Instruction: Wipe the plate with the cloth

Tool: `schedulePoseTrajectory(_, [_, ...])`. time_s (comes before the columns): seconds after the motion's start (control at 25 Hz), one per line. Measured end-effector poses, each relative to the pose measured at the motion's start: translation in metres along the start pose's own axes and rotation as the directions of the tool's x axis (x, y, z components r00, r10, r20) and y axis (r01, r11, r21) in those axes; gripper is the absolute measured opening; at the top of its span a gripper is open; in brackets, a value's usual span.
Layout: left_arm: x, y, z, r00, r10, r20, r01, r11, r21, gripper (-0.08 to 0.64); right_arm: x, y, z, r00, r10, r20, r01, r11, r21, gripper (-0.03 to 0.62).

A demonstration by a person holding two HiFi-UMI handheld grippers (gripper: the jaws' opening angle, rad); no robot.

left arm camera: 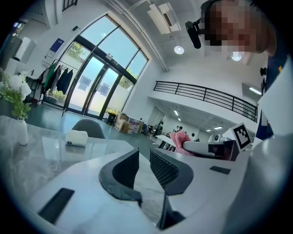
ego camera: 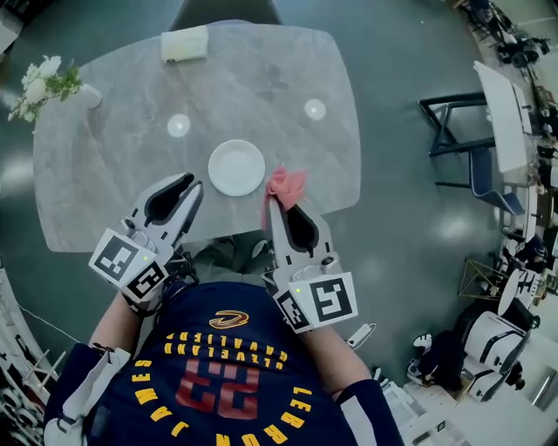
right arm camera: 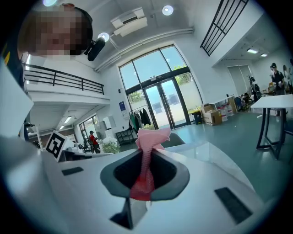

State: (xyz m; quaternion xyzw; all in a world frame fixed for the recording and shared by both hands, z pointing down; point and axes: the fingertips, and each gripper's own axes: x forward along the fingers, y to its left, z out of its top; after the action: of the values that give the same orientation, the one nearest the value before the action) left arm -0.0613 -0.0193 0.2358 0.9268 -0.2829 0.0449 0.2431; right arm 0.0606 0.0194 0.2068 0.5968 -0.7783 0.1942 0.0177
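A round white plate point(ego camera: 236, 167) lies on the grey marble table point(ego camera: 105, 174), near its front edge. Just right of the plate is a pink cloth point(ego camera: 286, 185). My right gripper point(ego camera: 273, 202) is shut on it, and in the right gripper view the cloth point(right arm camera: 149, 137) bunches up past the gripper point(right arm camera: 147, 153). My left gripper point(ego camera: 193, 185) hovers left of the plate, with its jaws a narrow gap apart and nothing between them. The left gripper view shows that gripper point(left arm camera: 144, 157) with bare table in the gap, and the pink cloth point(left arm camera: 181, 137) off to its right.
A white tissue pack point(ego camera: 185, 43) lies at the table's far edge, with a chair point(ego camera: 225, 10) behind it. A vase of white flowers point(ego camera: 52, 83) stands at the far left. Two small white discs point(ego camera: 179, 125) point(ego camera: 315, 109) sit beyond the plate. Dark chairs point(ego camera: 471, 139) stand right of the table.
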Motion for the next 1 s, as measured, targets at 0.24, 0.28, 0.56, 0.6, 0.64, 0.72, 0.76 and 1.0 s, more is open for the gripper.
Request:
schedulePoseTrajectory(0.24, [0.03,0.039,-0.039,0.991,0.07,-0.111,-0.076,0.996,-0.049,0.064,0.035,-0.034,-0.02,0.998,0.013,-0.056,-0.016,0.999,-0.049,0.04])
schedulePoseTrajectory(0.28, [0.034,0.047,-0.05,0.986,0.085,-0.144,-0.091,0.995,-0.034,0.064,0.043,-0.039,-0.026,0.997,0.024,-0.072,-0.028,0.998,-0.05,0.04])
schedulePoseTrajectory(0.56, [0.058,0.1,-0.126,0.922,0.175,-0.347,-0.225,0.968,-0.109,0.083,0.098,-0.054,-0.067,0.974,0.123,-0.191,-0.135,0.99,-0.05,0.04])
schedulePoseTrajectory(0.6, [0.06,0.106,-0.136,0.913,0.181,-0.366,-0.243,0.961,-0.132,0.088,0.105,-0.054,-0.072,0.969,0.137,-0.206,-0.151,0.987,-0.052,0.04])
schedulePoseTrajectory(0.64, [0.062,0.111,-0.145,0.905,0.184,-0.384,-0.26,0.953,-0.158,0.092,0.111,-0.054,-0.077,0.964,0.15,-0.22,-0.166,0.985,-0.055,0.04])
schedulePoseTrajectory(0.72, [0.064,0.118,-0.164,0.89,0.182,-0.418,-0.288,0.935,-0.206,0.094,0.121,-0.053,-0.088,0.954,0.169,-0.248,-0.189,0.98,-0.059,0.04])
schedulePoseTrajectory(0.76, [0.065,0.12,-0.172,0.882,0.18,-0.436,-0.299,0.928,-0.221,0.095,0.126,-0.053,-0.094,0.949,0.176,-0.262,-0.198,0.978,-0.059,0.04])
schedulePoseTrajectory(1.0, [0.075,0.139,-0.22,0.821,0.168,-0.546,-0.352,0.901,-0.252,0.095,0.156,-0.053,-0.15,0.909,0.181,-0.376,-0.217,0.975,-0.054,0.04])
